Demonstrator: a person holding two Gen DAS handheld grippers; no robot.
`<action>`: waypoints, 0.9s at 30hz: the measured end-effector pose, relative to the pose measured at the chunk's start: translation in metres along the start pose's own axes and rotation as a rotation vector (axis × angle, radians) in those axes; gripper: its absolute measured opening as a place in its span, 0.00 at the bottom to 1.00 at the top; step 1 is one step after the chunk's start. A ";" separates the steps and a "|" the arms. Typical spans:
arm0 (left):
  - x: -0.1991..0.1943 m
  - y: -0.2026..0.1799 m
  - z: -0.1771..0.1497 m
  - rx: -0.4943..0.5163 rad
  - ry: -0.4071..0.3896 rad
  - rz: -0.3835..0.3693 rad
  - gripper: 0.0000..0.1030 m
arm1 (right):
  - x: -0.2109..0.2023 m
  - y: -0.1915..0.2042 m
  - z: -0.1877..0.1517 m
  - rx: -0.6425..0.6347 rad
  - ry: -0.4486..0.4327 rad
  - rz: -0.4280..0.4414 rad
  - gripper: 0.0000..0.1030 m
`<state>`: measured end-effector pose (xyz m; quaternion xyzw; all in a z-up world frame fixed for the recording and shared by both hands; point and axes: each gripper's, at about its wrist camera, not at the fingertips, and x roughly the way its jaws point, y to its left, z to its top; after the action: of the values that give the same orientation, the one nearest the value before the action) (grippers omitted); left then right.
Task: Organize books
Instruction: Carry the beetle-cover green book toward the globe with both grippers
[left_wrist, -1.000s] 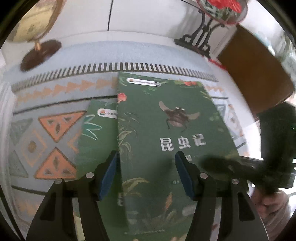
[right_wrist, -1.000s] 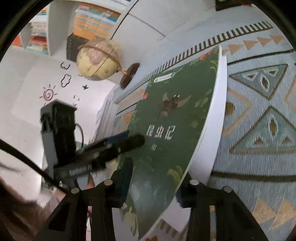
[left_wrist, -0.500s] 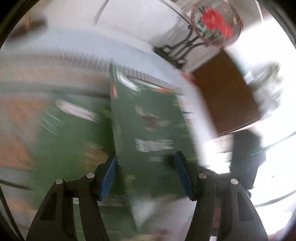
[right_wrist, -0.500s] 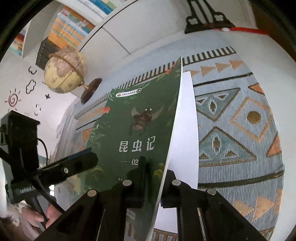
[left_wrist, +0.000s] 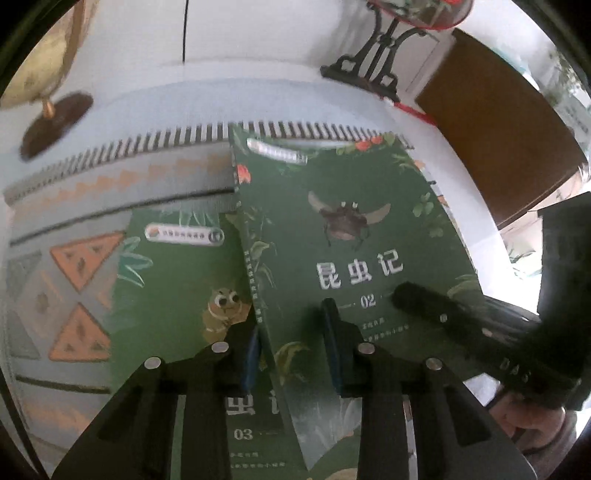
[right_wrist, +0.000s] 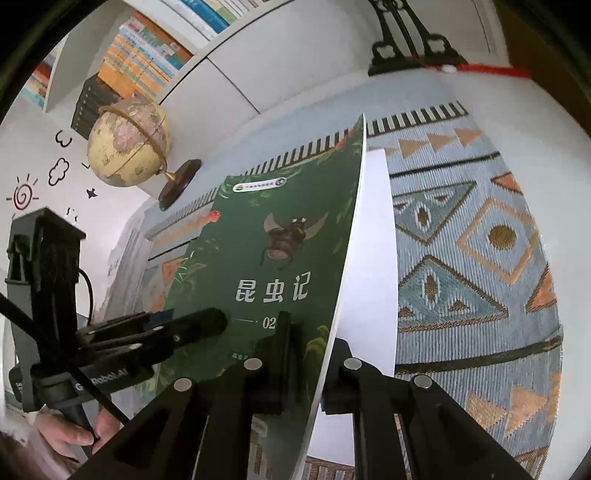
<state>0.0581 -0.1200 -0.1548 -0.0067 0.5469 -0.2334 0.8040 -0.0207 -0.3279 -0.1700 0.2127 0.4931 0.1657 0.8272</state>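
Both hand-held grippers gripping one book

The left hand-held gripper (left_wrist: 291, 347), jaws just closing, and right hand-held gripper (right_wrist: 306, 350) are clamping the green book 02 (left_wrist: 343, 236) over book 03 (left_wrist: 177, 295).

Both the left gripper (left_wrist: 291, 347) and right gripper (right_wrist: 310, 354) point steeply down, fingers nearly together.

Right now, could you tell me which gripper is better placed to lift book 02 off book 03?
Probably left. The left gripper, jaws just closed, clamps book 02 at the spine, over book 03. The right gripper, also just closed, pinches only the front cover, with white pages bowing away.
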 end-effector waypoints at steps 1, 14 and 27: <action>-0.004 -0.001 0.001 0.008 -0.017 -0.004 0.25 | -0.002 0.003 0.000 -0.012 -0.006 -0.008 0.11; -0.072 0.023 0.012 0.024 -0.120 -0.016 0.25 | -0.042 0.071 0.015 -0.154 -0.103 -0.041 0.11; -0.189 0.142 -0.004 -0.087 -0.287 0.074 0.26 | -0.033 0.220 0.046 -0.271 -0.190 0.095 0.11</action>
<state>0.0517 0.0802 -0.0284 -0.0548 0.4357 -0.1764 0.8809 -0.0093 -0.1642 -0.0124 0.1369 0.3752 0.2488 0.8824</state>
